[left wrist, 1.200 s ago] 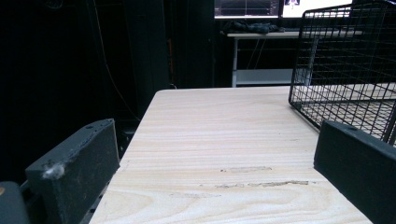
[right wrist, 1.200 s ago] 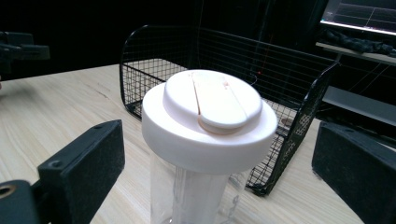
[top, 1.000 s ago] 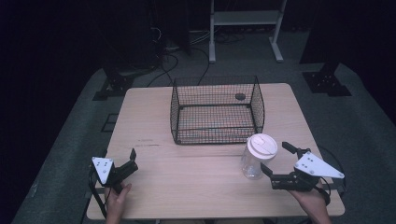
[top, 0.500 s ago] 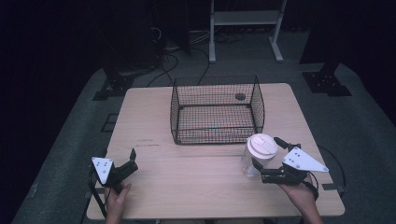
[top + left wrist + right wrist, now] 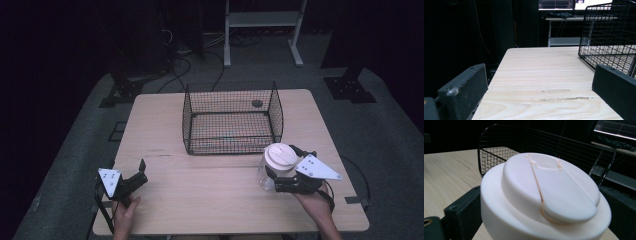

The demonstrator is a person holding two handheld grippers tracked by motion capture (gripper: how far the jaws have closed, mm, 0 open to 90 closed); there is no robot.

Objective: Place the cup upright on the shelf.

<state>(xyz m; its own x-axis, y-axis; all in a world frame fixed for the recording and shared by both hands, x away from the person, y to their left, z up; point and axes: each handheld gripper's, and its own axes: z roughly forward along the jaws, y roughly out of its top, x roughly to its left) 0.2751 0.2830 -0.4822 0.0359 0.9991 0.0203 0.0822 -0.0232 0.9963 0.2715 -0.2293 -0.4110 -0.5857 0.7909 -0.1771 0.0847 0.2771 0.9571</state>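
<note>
Right hand-held gripper (image 5: 274, 176) sits low at the desk's (image 5: 210, 200) near right edge, jaws either side of the one jar (image 5: 274, 167) with the cream lid (image 5: 549, 192), though I can't tell if they're actually squeezing it. Left hand-held gripper (image 5: 141, 172) rests near the front left corner, jaws apart over bare wood. One wire basket (image 5: 232, 120) stands mid-desk just behind the jar; the small dark thing (image 5: 257, 104) inside it is too tiny to identify.

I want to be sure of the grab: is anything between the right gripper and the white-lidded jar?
Nothing visible. The right gripper's black jaws already flank the clear jar with the white lid, one on either side, as the right gripper view shows.
</note>
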